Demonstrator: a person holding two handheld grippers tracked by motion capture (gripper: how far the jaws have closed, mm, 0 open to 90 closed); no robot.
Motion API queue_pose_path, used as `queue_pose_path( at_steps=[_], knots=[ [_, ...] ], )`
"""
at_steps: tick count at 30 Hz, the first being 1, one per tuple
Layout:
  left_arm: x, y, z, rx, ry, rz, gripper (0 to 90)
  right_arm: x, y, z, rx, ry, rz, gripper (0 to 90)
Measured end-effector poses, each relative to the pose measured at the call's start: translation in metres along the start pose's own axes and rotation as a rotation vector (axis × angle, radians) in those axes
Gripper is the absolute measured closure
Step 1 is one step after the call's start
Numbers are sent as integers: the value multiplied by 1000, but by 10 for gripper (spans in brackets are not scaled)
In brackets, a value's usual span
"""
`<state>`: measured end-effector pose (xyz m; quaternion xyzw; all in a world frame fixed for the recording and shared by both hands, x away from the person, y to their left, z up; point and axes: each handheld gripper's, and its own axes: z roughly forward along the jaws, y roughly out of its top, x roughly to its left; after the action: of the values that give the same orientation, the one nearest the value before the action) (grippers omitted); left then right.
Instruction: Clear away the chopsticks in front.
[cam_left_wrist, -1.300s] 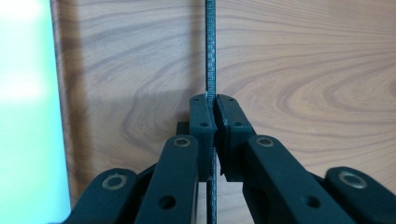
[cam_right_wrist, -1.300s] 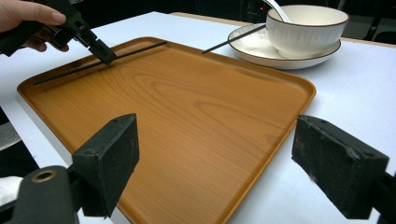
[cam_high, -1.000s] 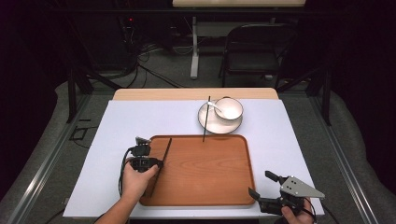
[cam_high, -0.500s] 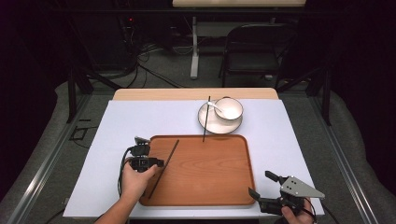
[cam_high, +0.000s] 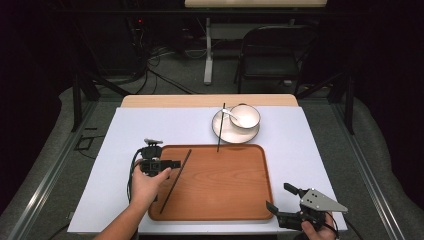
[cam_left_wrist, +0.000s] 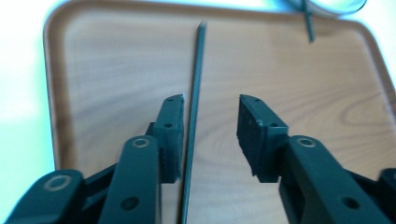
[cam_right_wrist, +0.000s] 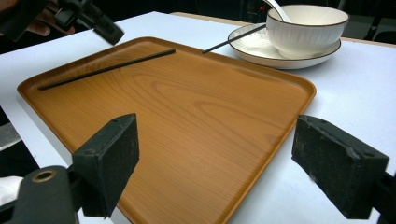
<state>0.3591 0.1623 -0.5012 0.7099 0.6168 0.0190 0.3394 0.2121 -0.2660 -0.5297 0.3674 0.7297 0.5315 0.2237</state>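
The lower end of the chopstick (cam_left_wrist: 194, 107) on the tray is cut off by the bottom edge of the left gripper view, and the far things there are blurred. It is seen lying flat on the wooden tray (cam_high: 235, 200), near its left side, between the parted jaws of the left gripper (cam_left_wrist: 210, 128) and closer to the left jaw; contact cannot be made out, though it appears loose.

The bowl (cam_high: 245, 116) is set on a white plate (cam_high: 227, 133) beyond the tray's far edge, and a white spoon (cam_high: 229, 113) is leaned in it; its bowl end is hidden. A second chopstick (cam_high: 220, 127) is laid across the plate's rim onto the tray.

The right gripper (cam_high: 286, 202) is held wide open and empty by the tray's near right corner.
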Motion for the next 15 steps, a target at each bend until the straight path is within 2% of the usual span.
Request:
queue_pose_path(
  at_steps=[2, 5, 13, 14, 15],
  knots=[
    [-3, 5, -1, -26, -7, 14, 557, 0, 0, 0, 1, 0, 0, 145],
    [-9, 14, -2, -71, 14, 47, 517, 0, 0, 0, 1, 1, 0, 145],
    [-16, 39, -4, -109, 0, 89, 472, 0, 0, 0, 1, 1, 1, 146],
    [-16, 46, -4, -117, 0, 102, 469, 0, 0, 0, 0, 0, 0, 145],
    [-16, 46, -4, -117, 0, 102, 466, 0, 0, 0, 0, 0, 0, 145]
  ],
)
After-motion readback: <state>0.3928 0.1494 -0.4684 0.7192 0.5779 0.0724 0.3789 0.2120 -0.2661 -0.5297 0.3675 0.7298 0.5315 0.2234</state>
